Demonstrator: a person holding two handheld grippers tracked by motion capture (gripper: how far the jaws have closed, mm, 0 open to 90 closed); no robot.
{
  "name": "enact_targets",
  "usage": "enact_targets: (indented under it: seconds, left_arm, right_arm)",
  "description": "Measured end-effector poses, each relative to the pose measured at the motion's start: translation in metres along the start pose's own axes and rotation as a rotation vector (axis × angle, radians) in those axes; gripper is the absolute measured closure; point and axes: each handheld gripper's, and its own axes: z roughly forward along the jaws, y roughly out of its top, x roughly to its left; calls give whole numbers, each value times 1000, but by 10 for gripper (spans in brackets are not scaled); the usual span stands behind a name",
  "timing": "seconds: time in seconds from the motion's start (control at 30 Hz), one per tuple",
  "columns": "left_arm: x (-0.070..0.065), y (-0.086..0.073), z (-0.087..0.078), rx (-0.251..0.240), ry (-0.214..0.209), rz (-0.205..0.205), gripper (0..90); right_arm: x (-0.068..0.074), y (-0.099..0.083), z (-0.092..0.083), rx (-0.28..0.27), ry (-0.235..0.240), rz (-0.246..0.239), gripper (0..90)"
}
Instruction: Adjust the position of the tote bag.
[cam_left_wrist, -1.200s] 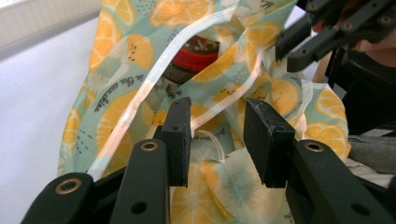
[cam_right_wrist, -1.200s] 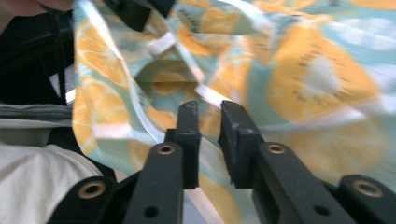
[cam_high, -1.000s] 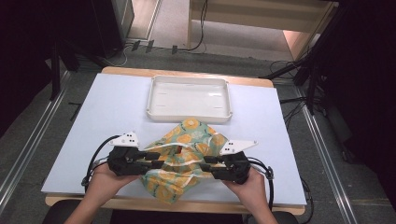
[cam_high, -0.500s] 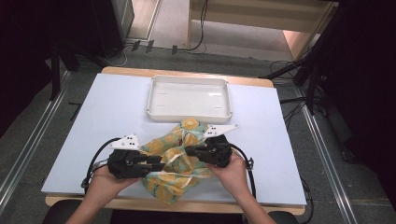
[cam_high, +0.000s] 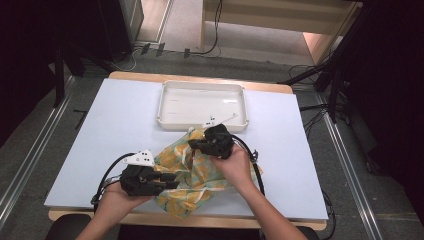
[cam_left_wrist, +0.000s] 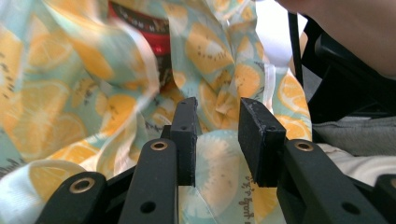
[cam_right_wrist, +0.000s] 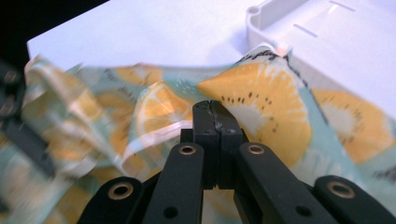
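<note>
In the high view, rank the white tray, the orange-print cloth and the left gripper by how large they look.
1. White tray, largest.
2. Orange-print cloth, crumpled and partly hidden by the hands, so close behind; flat it might match the tray.
3. Left gripper, clearly smallest.

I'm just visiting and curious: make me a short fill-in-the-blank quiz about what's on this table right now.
1. The cloth is printed with slices of ____ fruit.
2. Beyond the cloth stands an empty white ____.
3. The right gripper has its fingers pressed ____, while the left gripper shows a gap between its fingers.
4. Both grippers are carried by a person's ____.

Missing words: orange; tray; together; hands
</note>
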Motion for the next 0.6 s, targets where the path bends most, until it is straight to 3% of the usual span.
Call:
enact_targets:
  seconds: [0.27, 0.4, 0.6]
  left_arm:
    - [2, -8, 7, 13, -12, -8, 681]
    - [7, -12, 8, 9, -11, -20, 686]
    - [13, -18, 10, 33, -10, -35, 686]
  right_arm:
    - [-25, 21, 18, 8, -28, 35, 900]
    - [-41, 31, 24, -11, -24, 78, 900]
    - [-63, 40, 36, 22, -92, 73, 900]
